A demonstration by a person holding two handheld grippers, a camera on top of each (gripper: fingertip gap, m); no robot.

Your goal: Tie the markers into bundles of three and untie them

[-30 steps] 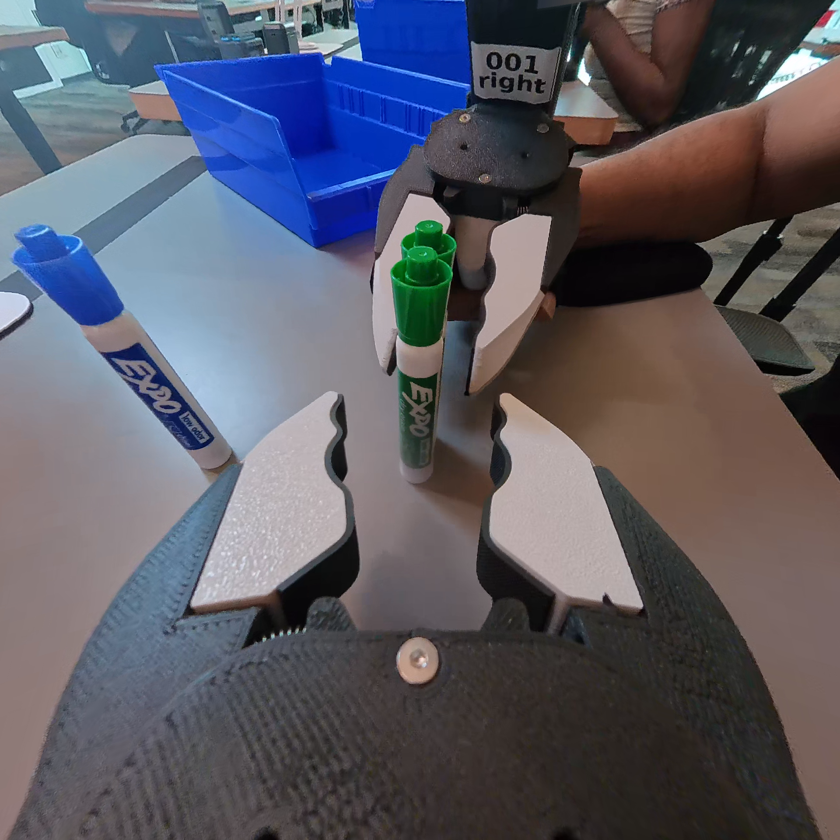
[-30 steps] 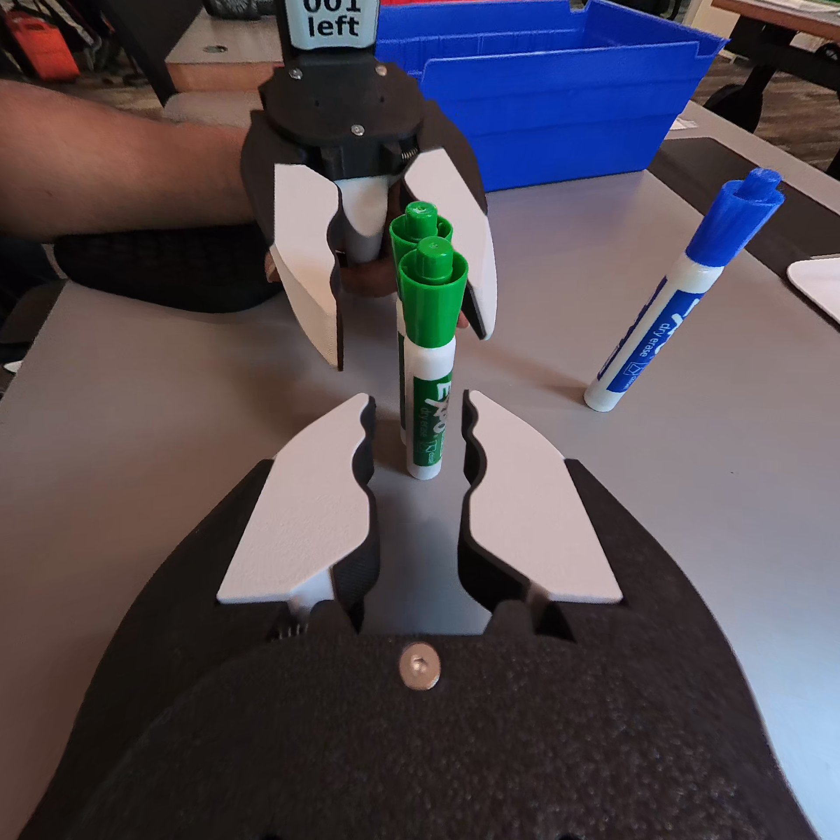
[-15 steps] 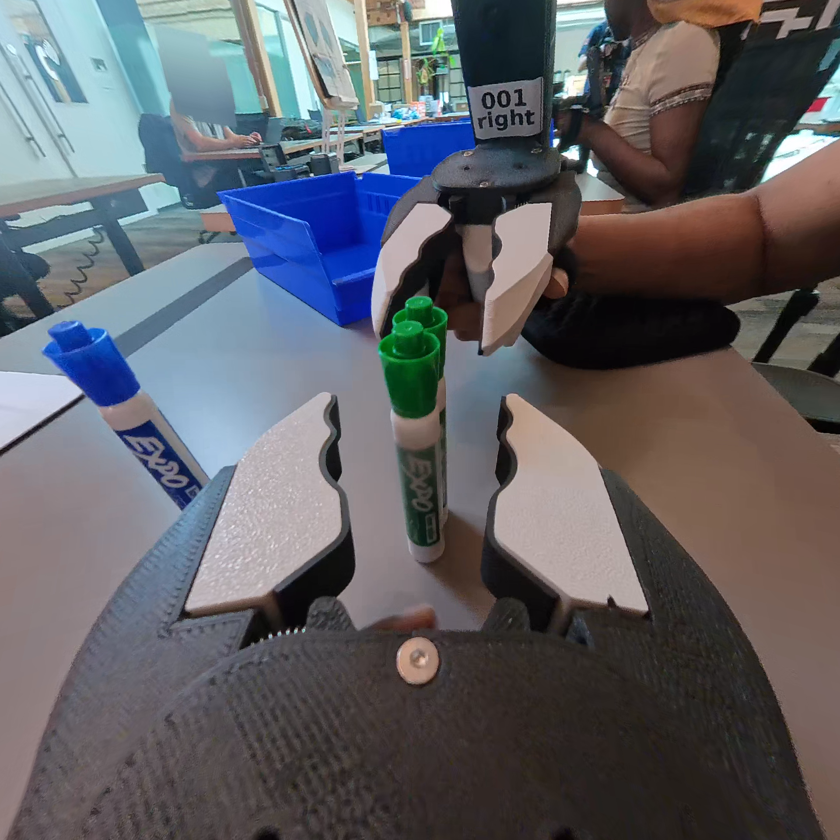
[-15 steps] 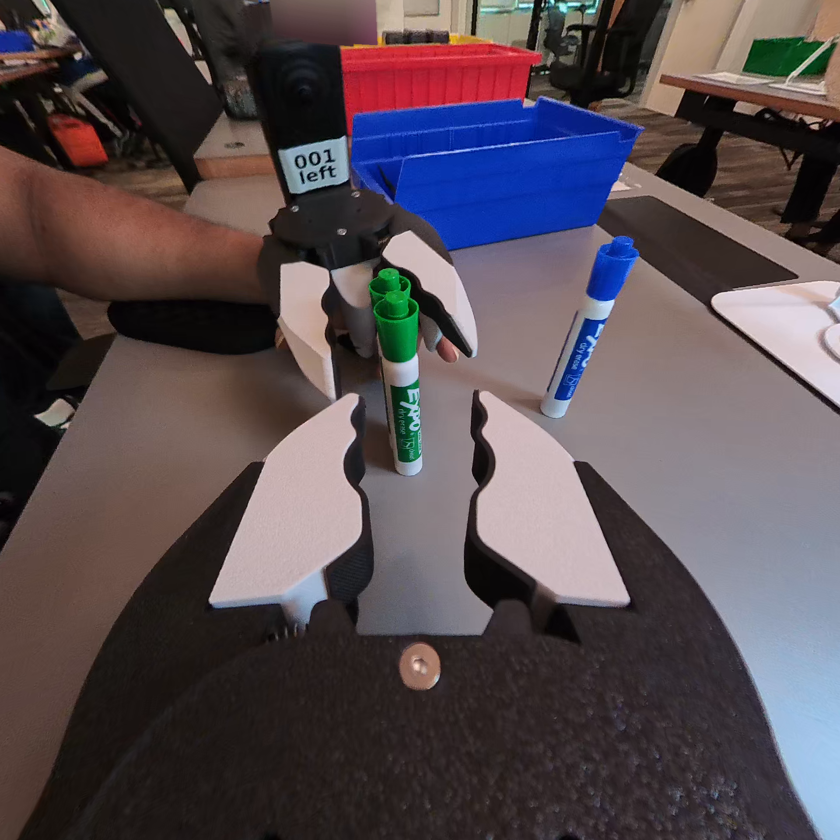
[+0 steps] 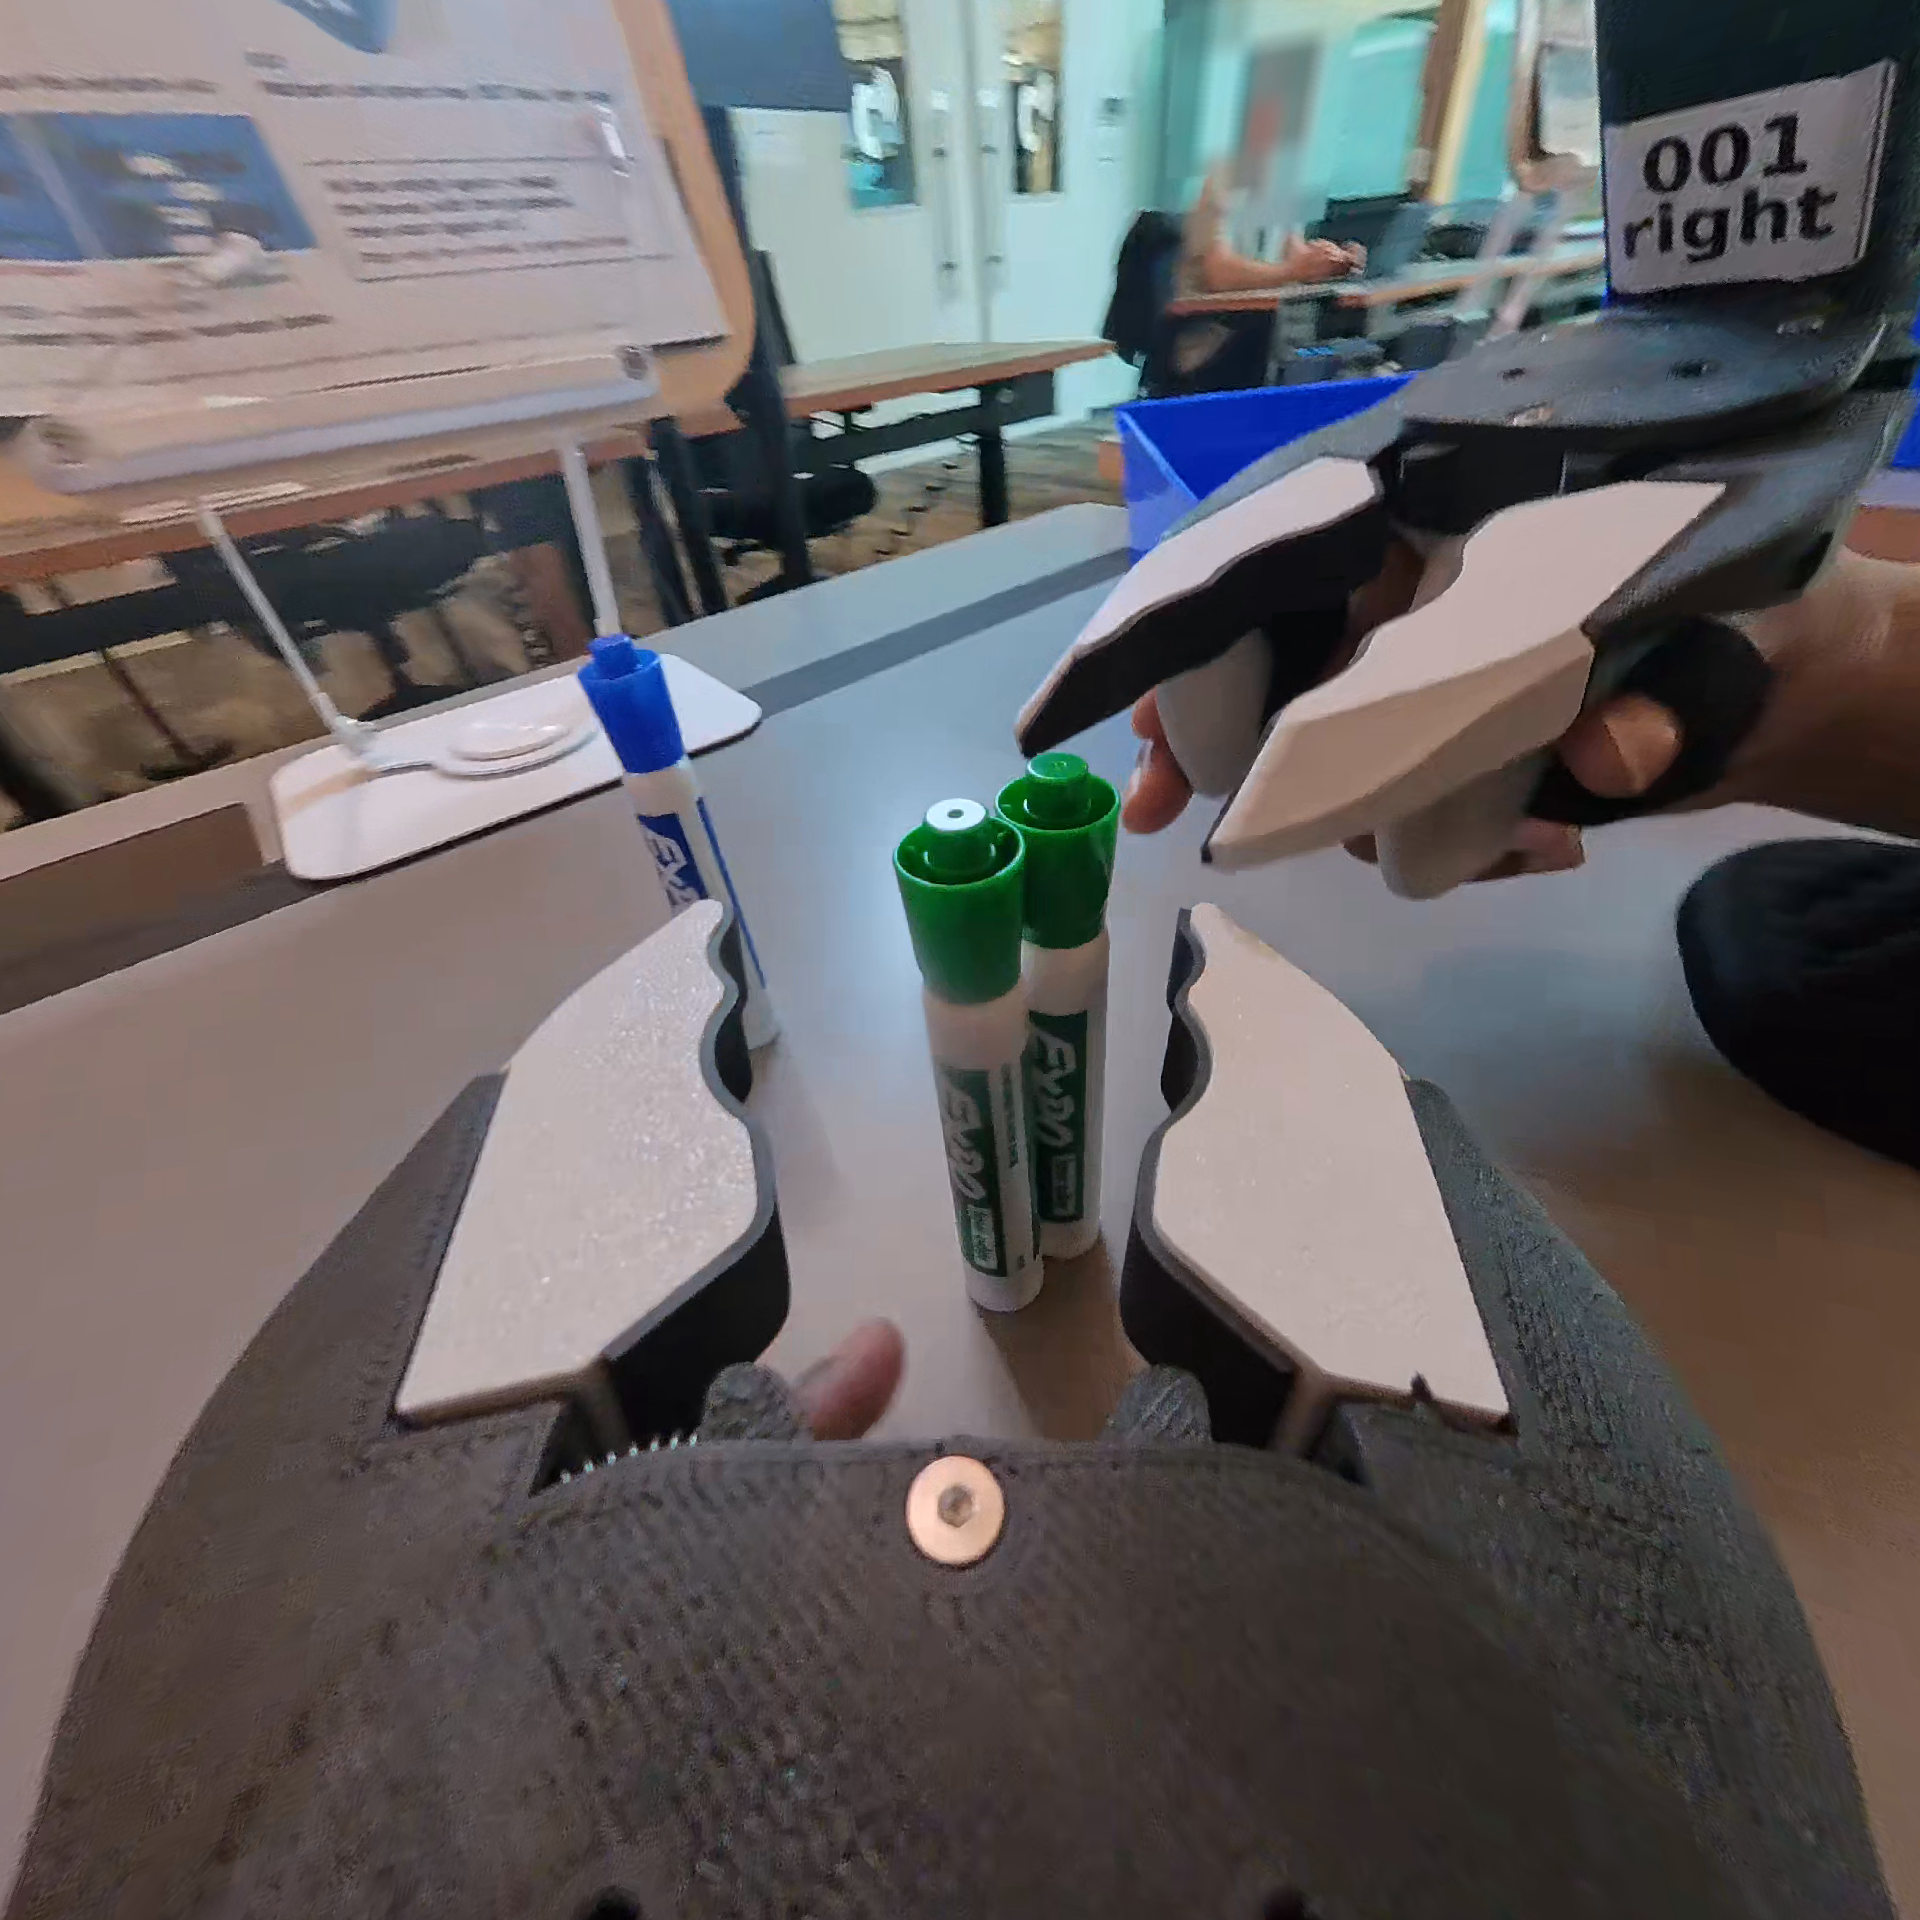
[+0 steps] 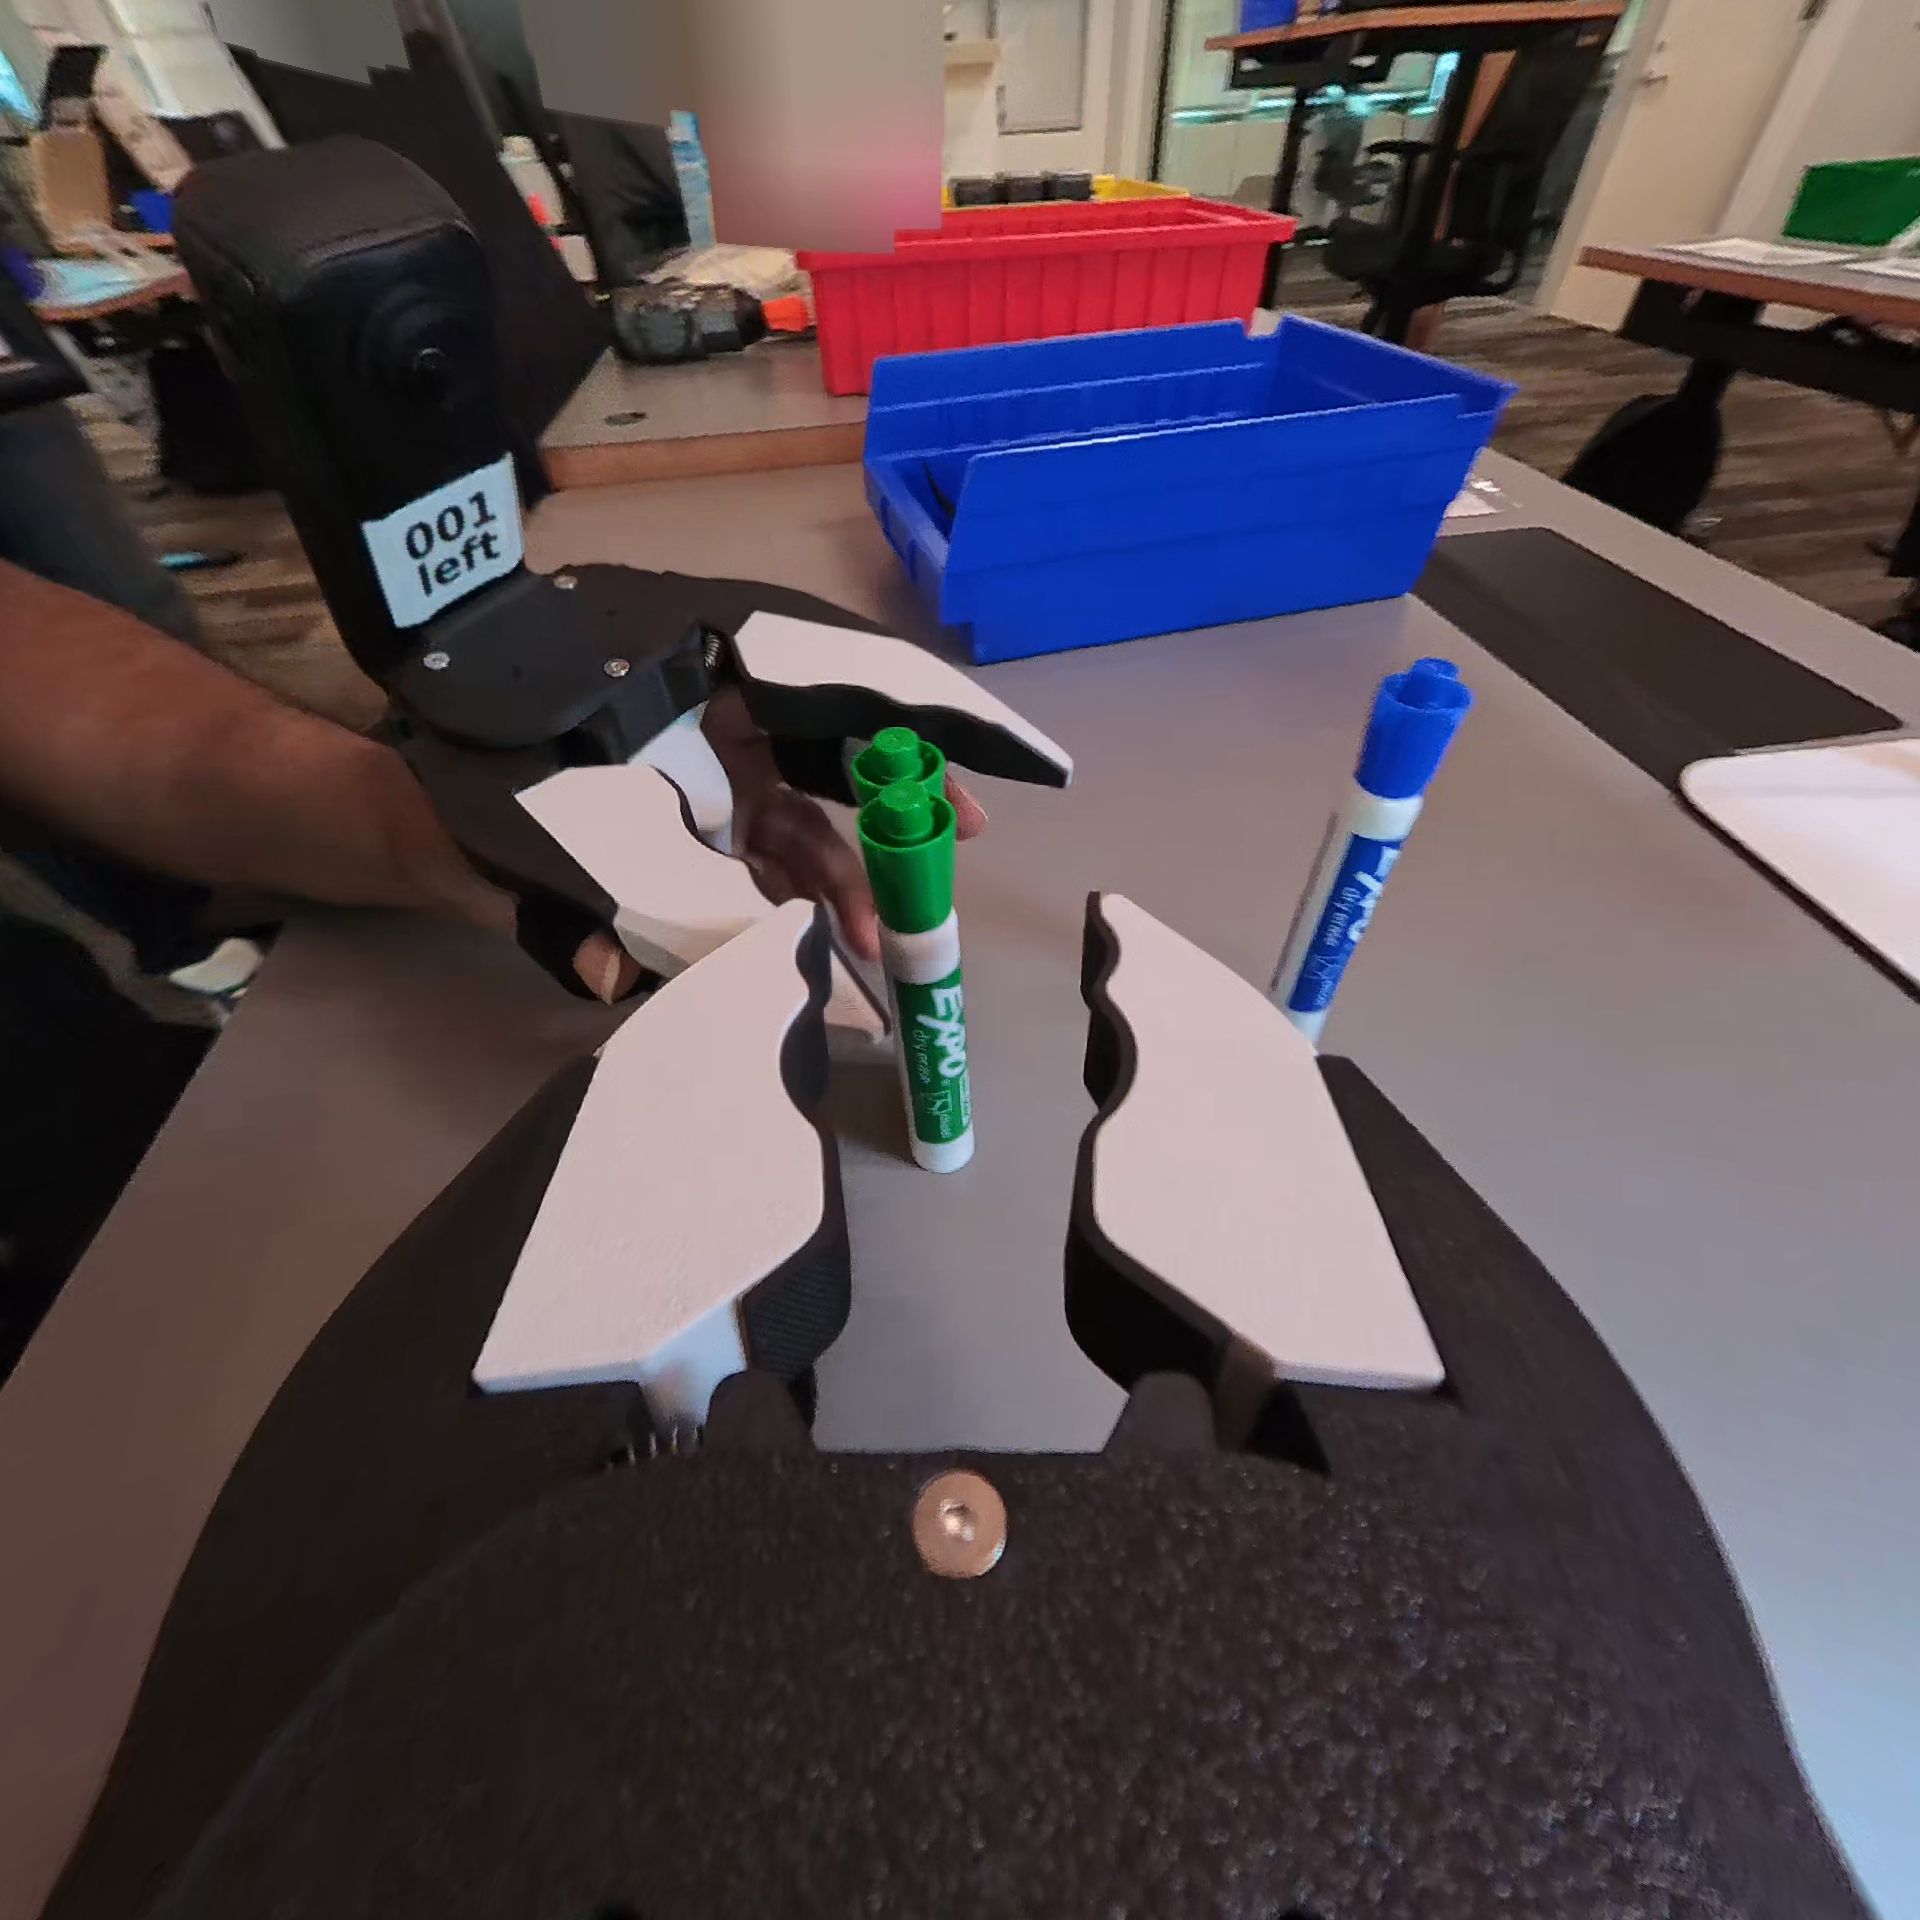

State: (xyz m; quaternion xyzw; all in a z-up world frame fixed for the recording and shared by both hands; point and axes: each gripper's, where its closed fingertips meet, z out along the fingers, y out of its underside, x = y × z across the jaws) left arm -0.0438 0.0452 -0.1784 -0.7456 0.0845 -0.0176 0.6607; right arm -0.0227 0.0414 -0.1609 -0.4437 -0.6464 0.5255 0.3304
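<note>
Two green-capped markers (image 5: 997, 1049) stand upright side by side on the grey table, touching each other; they also show in the right wrist view (image 6: 920, 966). A blue-capped marker (image 5: 681, 821) stands upright apart from them, also in the right wrist view (image 6: 1366, 831). My left gripper (image 5: 951, 935) is open, its fingers on either side of the green pair without touching. My right gripper (image 6: 951, 925) is open and empty, facing the pair from the opposite side, and also shows in the left wrist view (image 5: 1122, 800).
A blue bin (image 6: 1174, 499) stands on the table behind the markers, a red bin (image 6: 1039, 281) farther back. A white stand base (image 5: 499, 769) with a tilted paper holder (image 5: 312, 208) sits beyond the blue marker. A black mat (image 6: 1621, 634) lies at the right. Only a small space, under 4 cm, lies between the two pairs of fingers.
Both grippers have swung sideways around the green pair and tilted, still open. The markers stand where they were.
</note>
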